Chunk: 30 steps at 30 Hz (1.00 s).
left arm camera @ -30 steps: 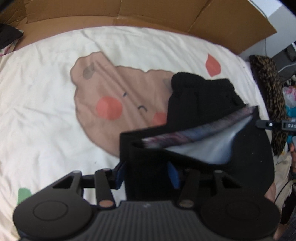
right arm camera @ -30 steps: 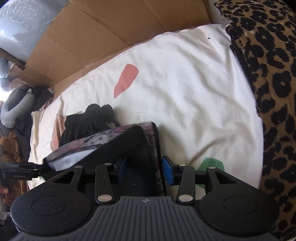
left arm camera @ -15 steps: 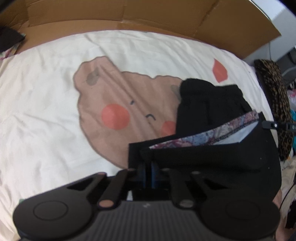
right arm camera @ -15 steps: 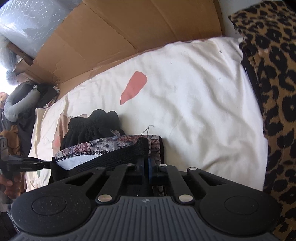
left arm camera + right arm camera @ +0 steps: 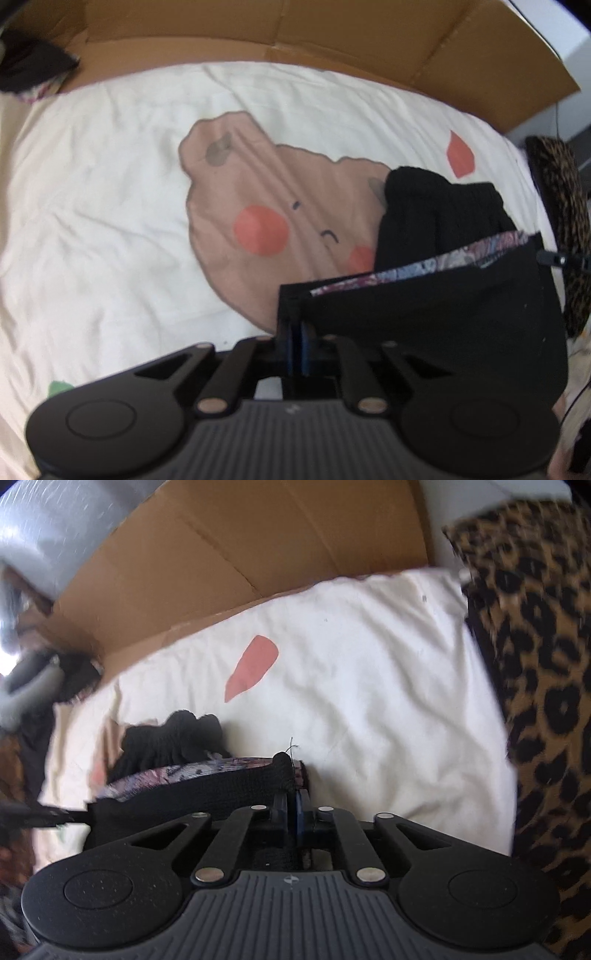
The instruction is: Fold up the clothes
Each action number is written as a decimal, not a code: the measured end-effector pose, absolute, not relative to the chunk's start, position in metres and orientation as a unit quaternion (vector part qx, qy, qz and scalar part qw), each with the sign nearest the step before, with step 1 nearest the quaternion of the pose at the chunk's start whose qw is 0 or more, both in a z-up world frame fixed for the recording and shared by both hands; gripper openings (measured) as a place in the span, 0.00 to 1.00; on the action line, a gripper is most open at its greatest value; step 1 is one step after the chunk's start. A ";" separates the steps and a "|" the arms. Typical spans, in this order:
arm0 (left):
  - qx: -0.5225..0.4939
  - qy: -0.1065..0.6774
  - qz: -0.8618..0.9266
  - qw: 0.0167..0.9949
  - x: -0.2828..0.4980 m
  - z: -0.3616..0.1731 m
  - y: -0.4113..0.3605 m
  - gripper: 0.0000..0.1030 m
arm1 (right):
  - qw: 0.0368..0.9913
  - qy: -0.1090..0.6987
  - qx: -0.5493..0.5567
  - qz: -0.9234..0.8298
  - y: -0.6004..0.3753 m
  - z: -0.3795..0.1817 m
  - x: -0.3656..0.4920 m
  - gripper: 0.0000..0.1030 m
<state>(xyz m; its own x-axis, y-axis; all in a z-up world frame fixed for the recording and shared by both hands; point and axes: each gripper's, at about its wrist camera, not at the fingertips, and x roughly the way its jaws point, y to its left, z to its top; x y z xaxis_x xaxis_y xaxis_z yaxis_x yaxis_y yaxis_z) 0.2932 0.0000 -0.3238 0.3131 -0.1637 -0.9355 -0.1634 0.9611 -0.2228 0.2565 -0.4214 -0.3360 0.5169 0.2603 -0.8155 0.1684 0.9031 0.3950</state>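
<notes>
Black shorts [image 5: 461, 314] with a patterned lining lie on the bed [image 5: 110, 221]; both my left gripper [image 5: 297, 343] and right gripper [image 5: 291, 812] have just clamped their jaws on the hem corners, so I can lift and fold.
</notes>
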 end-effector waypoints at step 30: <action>-0.147 0.533 0.002 0.833 0.273 -0.294 0.013 0.02 | 0.866 0.455 0.206 0.015 -0.428 -0.315 0.258 0.01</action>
